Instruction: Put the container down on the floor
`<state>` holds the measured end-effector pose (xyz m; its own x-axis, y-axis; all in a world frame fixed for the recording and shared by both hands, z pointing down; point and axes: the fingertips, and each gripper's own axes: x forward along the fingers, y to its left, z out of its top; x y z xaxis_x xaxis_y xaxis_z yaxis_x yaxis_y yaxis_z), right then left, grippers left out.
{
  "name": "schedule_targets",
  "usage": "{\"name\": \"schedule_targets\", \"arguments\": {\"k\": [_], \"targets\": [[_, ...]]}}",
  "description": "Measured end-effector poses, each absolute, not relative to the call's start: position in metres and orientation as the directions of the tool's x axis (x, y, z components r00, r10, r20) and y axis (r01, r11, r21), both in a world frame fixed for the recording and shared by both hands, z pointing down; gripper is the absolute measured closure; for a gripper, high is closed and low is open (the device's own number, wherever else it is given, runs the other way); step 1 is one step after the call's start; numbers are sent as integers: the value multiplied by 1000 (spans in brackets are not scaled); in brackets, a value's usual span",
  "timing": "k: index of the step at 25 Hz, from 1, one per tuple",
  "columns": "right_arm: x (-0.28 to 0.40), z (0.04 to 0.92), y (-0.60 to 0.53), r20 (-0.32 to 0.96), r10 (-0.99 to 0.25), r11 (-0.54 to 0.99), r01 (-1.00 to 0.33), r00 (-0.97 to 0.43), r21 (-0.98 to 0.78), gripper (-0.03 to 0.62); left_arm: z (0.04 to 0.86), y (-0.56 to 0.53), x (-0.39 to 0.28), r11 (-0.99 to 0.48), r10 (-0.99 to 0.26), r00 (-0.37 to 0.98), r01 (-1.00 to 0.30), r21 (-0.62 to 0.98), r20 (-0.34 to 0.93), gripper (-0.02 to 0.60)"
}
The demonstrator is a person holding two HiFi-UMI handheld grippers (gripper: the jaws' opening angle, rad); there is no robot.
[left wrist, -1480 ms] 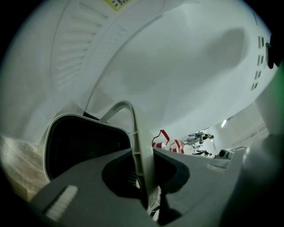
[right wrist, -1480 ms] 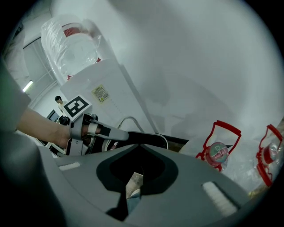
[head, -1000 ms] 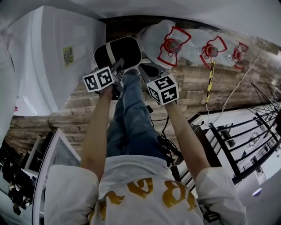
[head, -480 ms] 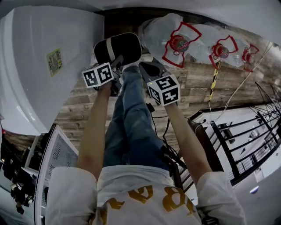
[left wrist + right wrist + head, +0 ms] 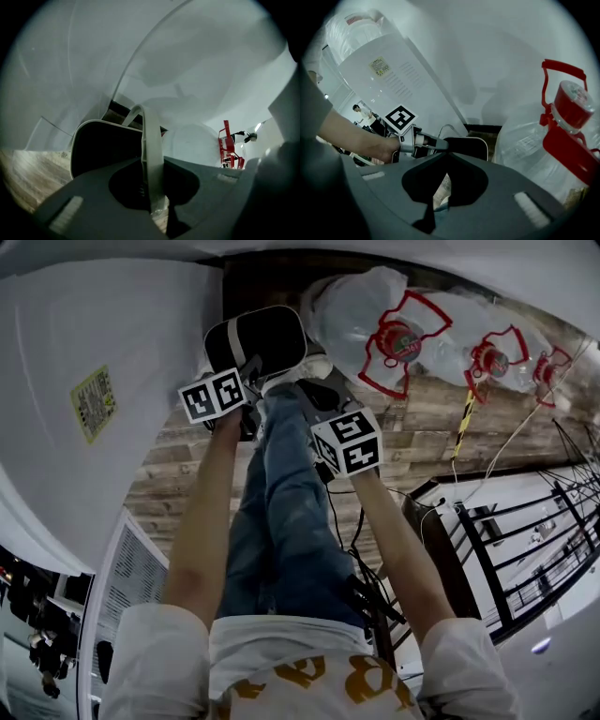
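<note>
A black container (image 5: 260,337) with a white rim and a white bail handle hangs just above the wood floor (image 5: 422,423), ahead of the person's shoes. My left gripper (image 5: 249,374) is shut on that handle. In the left gripper view the white handle (image 5: 151,154) runs up between the jaws, and the container's dark mouth (image 5: 101,147) lies just behind it. My right gripper (image 5: 317,396) is beside the container on its right, shut with nothing in it. The right gripper view shows its tips (image 5: 446,154) meeting, with the left gripper (image 5: 423,141) and the container (image 5: 469,146) beyond them.
Large clear water bottles (image 5: 394,329) with red caps and handles lie close to the container's right. A big white appliance (image 5: 103,399) stands to the left. A black wire rack (image 5: 525,540) and cables fill the right side. The person's legs are directly below the grippers.
The left gripper keeps its hold on the handle and the container stays in nearly the same spot. The right gripper has drawn back slightly toward the person. The head camera has shifted.
</note>
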<state>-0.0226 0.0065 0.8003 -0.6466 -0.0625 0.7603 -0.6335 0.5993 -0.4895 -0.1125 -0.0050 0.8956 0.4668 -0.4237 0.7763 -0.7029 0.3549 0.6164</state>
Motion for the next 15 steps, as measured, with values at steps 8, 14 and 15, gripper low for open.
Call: {"name": "schedule_targets", "arguments": {"k": [8, 14, 15], "targets": [[-24, 830, 6, 763, -56, 616, -624, -644, -482, 566, 936, -4, -115, 346, -391, 433, -748, 566, 812, 549], [-16, 854, 5, 776, -64, 604, -644, -627, -470, 566, 960, -2, -117, 330, -369, 421, -774, 541, 828, 549], [-16, 857, 6, 779, -63, 603, -646, -624, -469, 566, 963, -2, -118, 330, -369, 418, -776, 538, 830, 549]]}}
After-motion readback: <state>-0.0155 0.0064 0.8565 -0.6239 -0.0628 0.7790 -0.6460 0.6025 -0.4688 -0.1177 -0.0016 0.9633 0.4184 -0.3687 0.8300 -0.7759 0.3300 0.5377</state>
